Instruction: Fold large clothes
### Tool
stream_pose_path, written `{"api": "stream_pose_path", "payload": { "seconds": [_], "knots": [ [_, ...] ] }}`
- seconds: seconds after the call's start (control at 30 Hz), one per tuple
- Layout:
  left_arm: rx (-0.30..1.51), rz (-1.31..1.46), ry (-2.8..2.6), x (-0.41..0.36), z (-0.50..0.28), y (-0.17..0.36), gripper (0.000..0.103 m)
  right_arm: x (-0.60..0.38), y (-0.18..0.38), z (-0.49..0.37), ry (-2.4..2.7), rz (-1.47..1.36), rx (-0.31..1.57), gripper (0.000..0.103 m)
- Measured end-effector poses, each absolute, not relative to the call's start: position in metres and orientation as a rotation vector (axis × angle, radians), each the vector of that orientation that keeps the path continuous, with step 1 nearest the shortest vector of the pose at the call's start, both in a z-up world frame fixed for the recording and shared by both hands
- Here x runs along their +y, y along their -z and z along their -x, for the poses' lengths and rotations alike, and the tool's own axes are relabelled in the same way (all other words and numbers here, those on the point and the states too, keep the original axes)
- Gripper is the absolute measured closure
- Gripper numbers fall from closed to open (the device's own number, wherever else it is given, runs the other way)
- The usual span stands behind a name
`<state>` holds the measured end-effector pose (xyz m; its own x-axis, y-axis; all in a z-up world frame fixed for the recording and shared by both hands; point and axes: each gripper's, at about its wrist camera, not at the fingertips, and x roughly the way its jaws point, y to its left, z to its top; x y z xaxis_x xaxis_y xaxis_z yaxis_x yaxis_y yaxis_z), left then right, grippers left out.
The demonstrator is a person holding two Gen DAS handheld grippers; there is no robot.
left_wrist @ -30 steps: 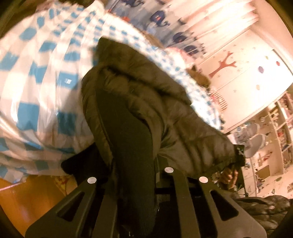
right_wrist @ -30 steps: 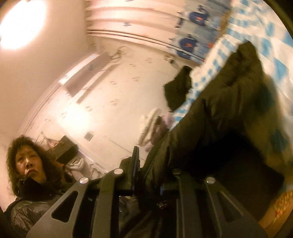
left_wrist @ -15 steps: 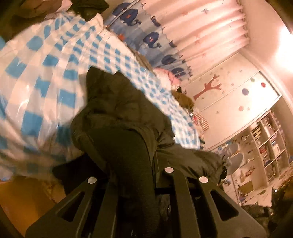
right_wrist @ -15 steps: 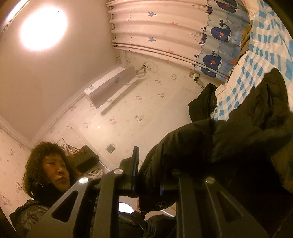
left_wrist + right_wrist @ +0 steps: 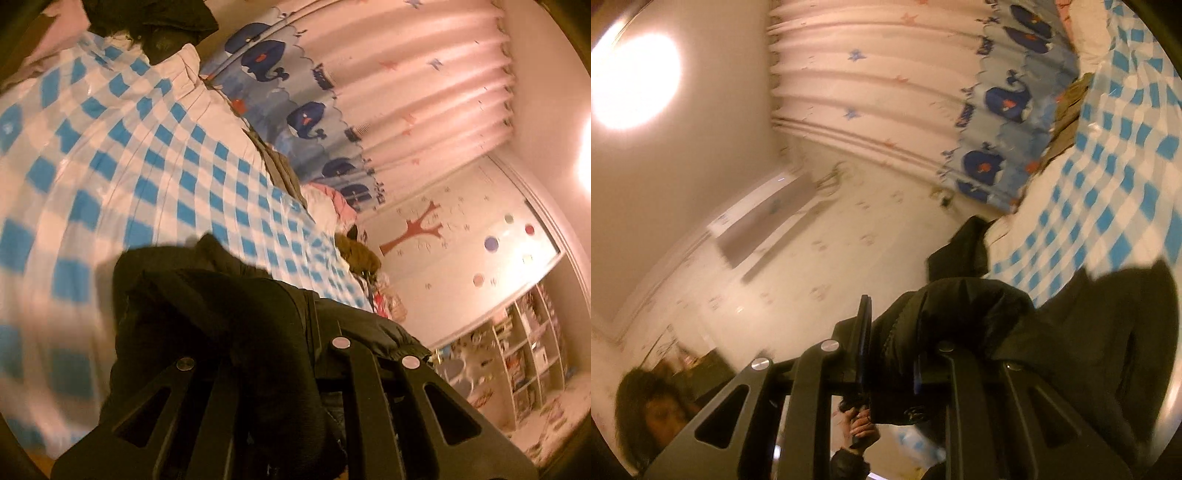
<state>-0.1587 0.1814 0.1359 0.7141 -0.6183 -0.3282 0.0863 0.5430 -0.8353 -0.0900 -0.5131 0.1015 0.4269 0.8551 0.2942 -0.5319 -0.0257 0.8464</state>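
Above the bed [image 5: 110, 155], with its glossy blue-and-white checked cover, a dark puffy jacket [image 5: 221, 317] hangs bunched between the two tools. Its soft quilted fabric is heaped over the left gripper [image 5: 269, 369], whose jaws are closed on a thick fold of it. From the right wrist, the right gripper [image 5: 890, 354] pinches another padded edge of the jacket [image 5: 1071, 332] between flat black fingers [image 5: 864, 332] set close together. Pleated pale curtains [image 5: 406, 92] with a whale-print border hang behind.
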Motion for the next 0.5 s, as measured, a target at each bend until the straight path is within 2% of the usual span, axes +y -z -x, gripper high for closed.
{"api": "stream_pose_path", "payload": {
  "seconds": [0.2, 0.37, 0.5],
  "knots": [
    [0.719, 0.940, 0.384, 0.182, 0.061, -0.105, 0.098, -0.498, -0.069, -0.012, -0.960, -1.182, 0.491, 0.084],
    [0.836, 0.977, 0.276, 0.187, -0.005, -0.033, 0.097, -0.482, -0.006, -0.072, -0.796, -1.206, 0.649, 0.084],
    [0.942, 1.033, 0.209, 0.190, -0.032, 0.030, 0.090, -0.471, 0.044, -0.096, -0.711, -1.226, 0.769, 0.084]
  ]
}}
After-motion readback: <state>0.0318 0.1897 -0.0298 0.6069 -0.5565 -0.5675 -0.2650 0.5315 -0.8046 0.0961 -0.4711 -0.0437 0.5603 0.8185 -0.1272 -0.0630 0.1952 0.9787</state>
